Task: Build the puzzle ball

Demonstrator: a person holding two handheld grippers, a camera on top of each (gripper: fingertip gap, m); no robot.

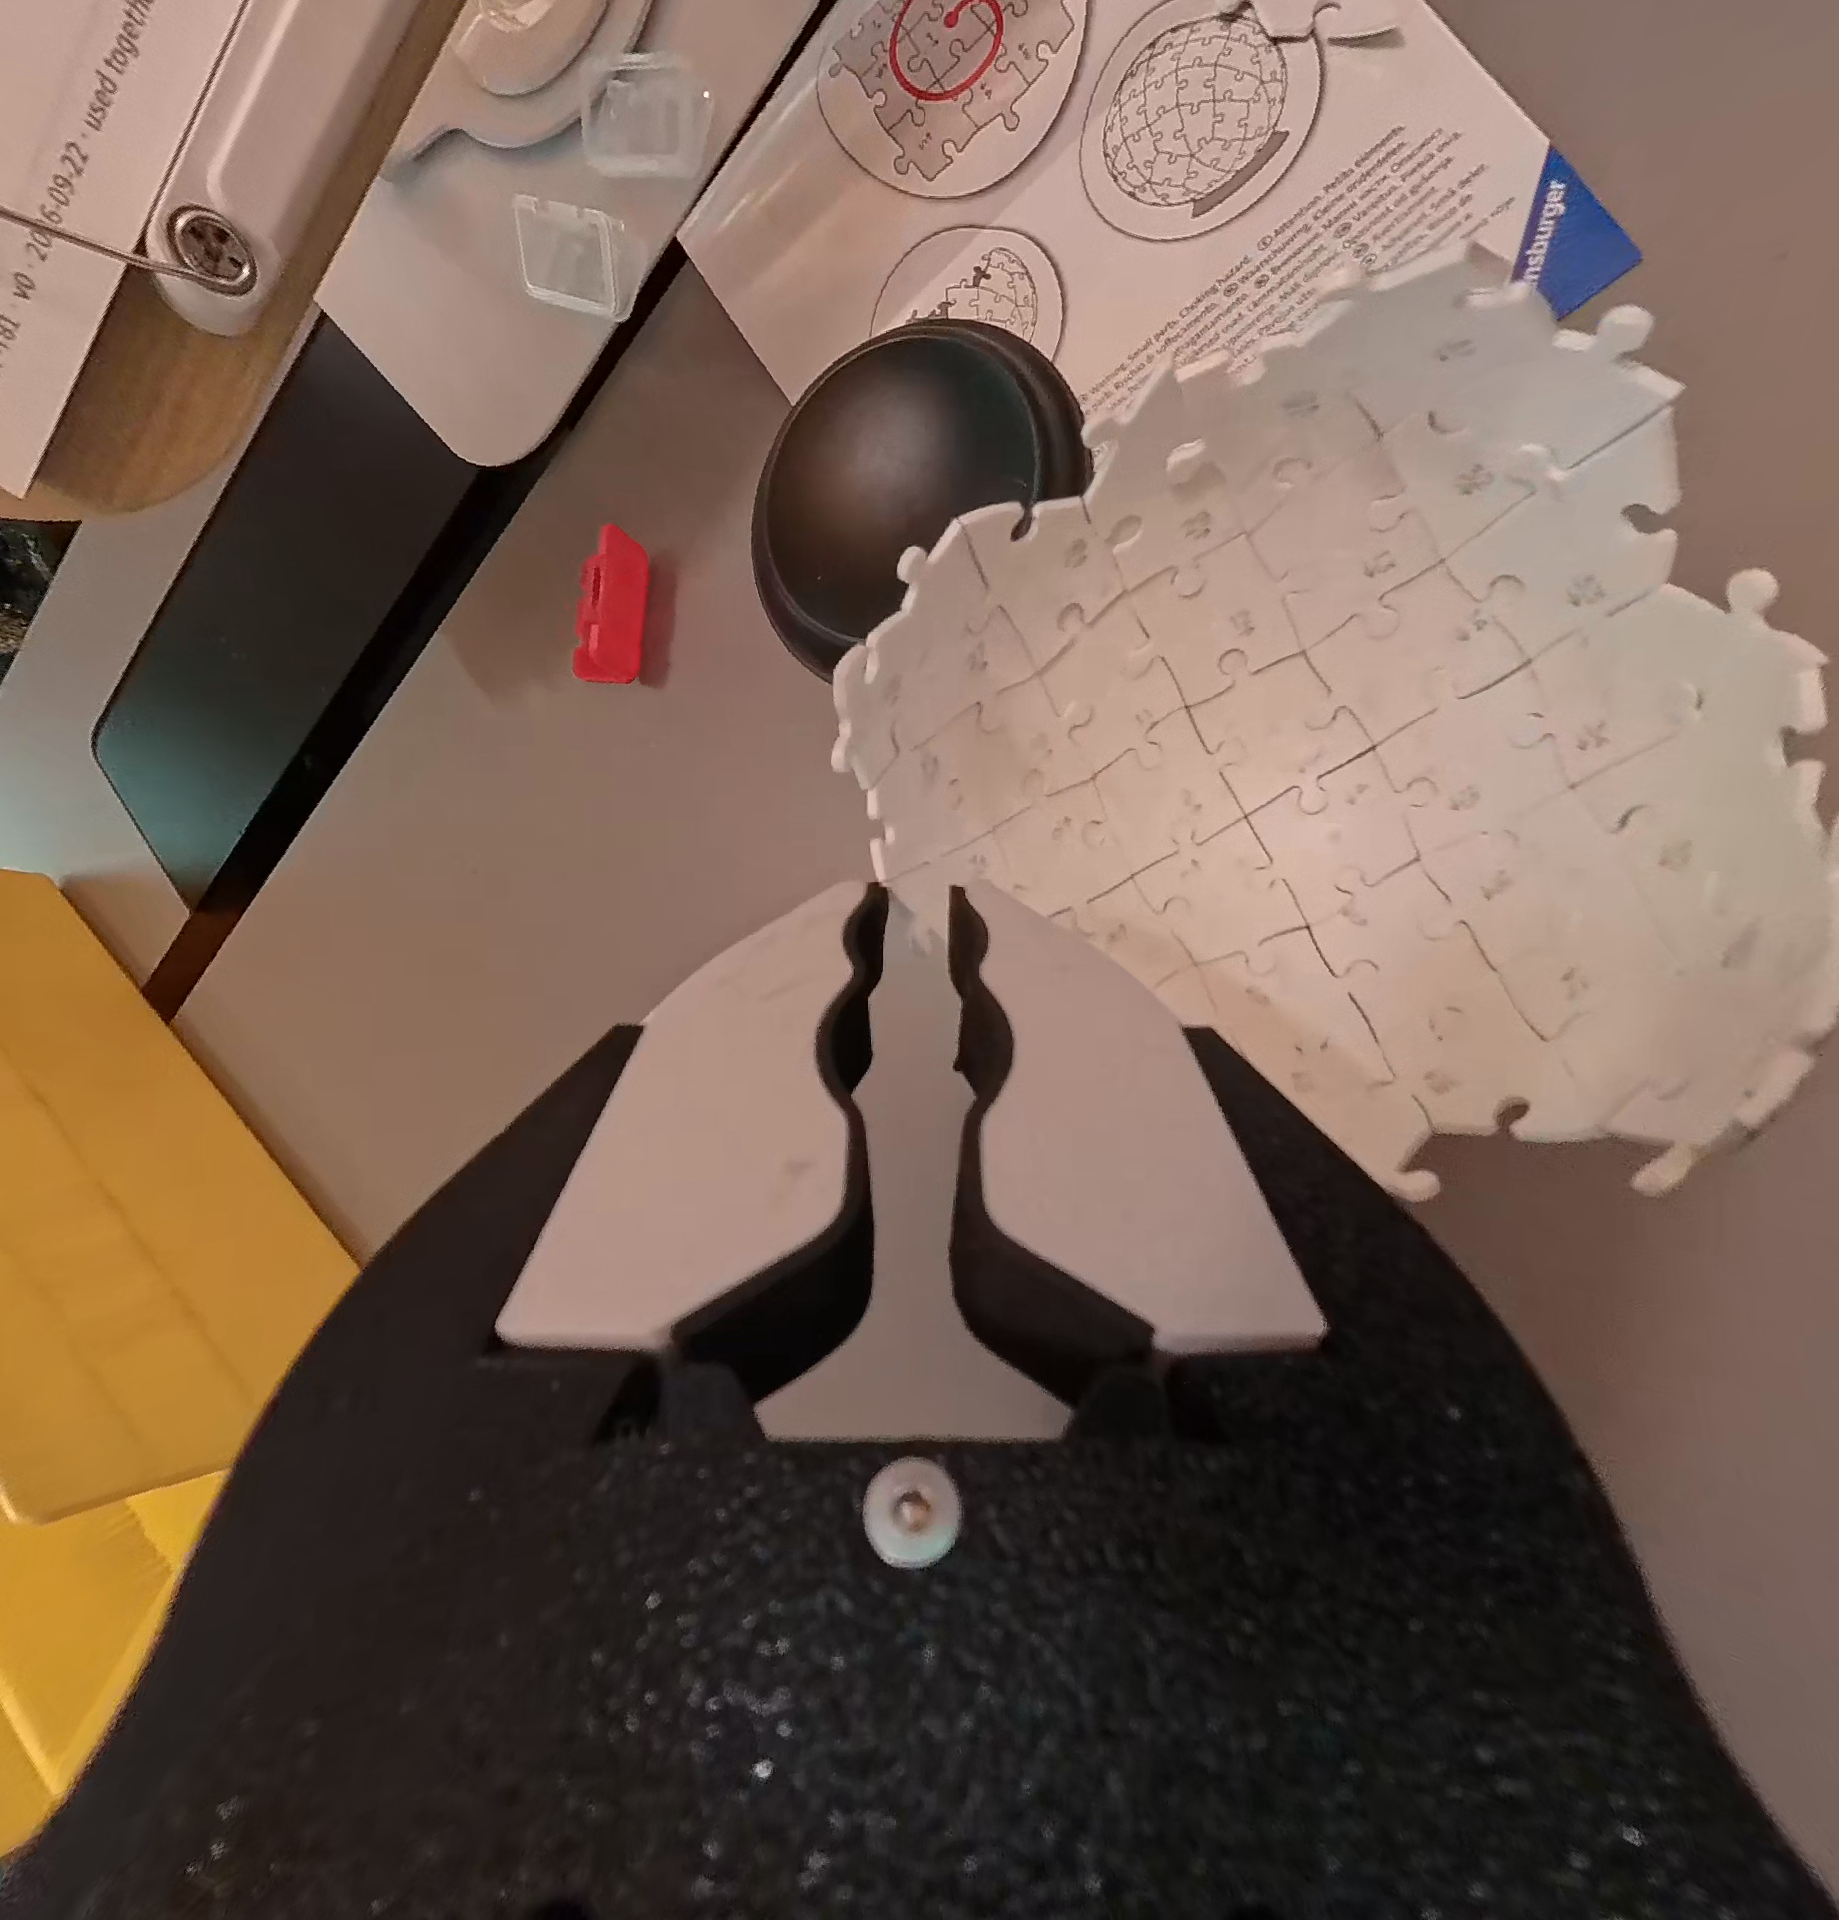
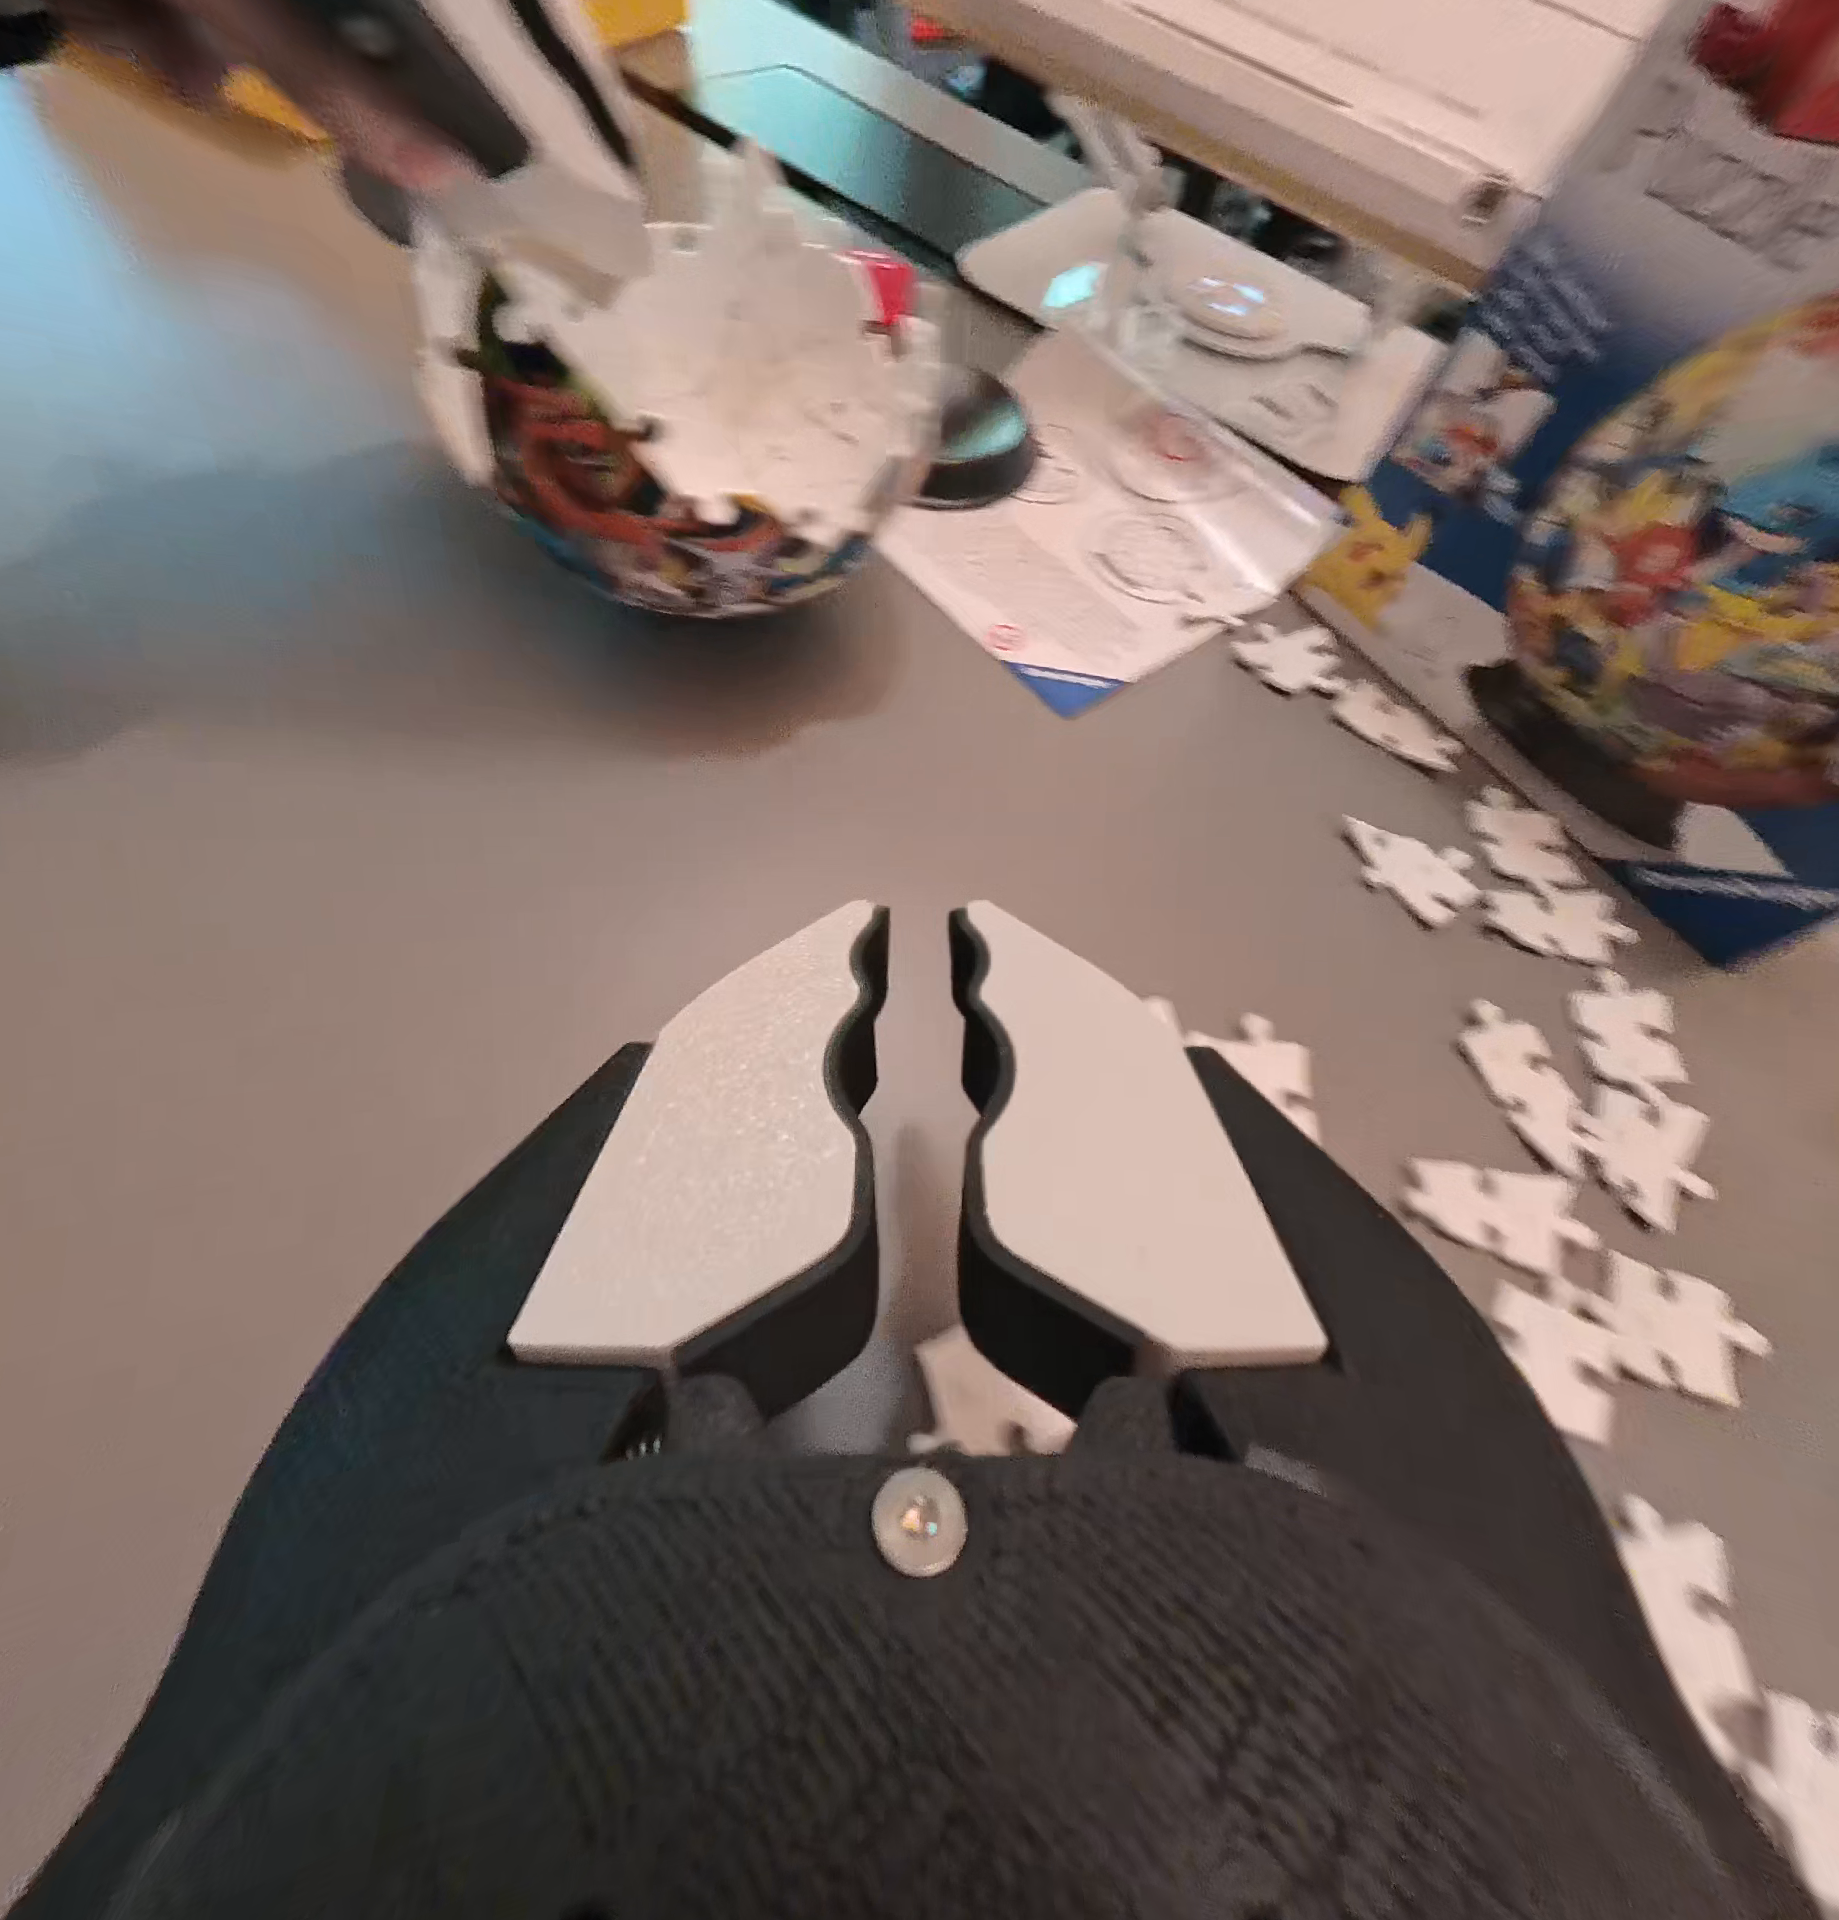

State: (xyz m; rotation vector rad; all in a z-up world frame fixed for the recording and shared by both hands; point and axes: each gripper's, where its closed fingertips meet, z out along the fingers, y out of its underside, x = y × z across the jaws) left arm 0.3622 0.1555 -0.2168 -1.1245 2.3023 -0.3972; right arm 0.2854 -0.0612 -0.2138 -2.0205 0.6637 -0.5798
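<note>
My left gripper (image 1: 915, 920) is shut on the rim of the half-built puzzle ball (image 1: 1362, 779), a bowl of joined pieces with its white inside facing the camera, held just above the grey table. In the right wrist view the ball (image 2: 686, 468) shows its colourful outside, with the blurred left gripper (image 2: 499, 197) at its top left. My right gripper (image 2: 919, 920) hovers low over the table nearer the camera, apart from the ball. Its jaws are nearly together, with a narrow slit and nothing in it. Several loose white pieces (image 2: 1559, 1122) lie to its right.
A black round stand (image 1: 894, 499) sits behind the ball on the instruction sheet (image 1: 1258, 208). A small red part (image 1: 611, 618) lies left of it. The puzzle box (image 2: 1704, 582) stands at the right. Yellow boxes (image 1: 84, 1143) are at the left, with white trays and clear plastic parts (image 1: 572, 255) behind. One gripper's finger ends stand about 25 cm off the other's.
</note>
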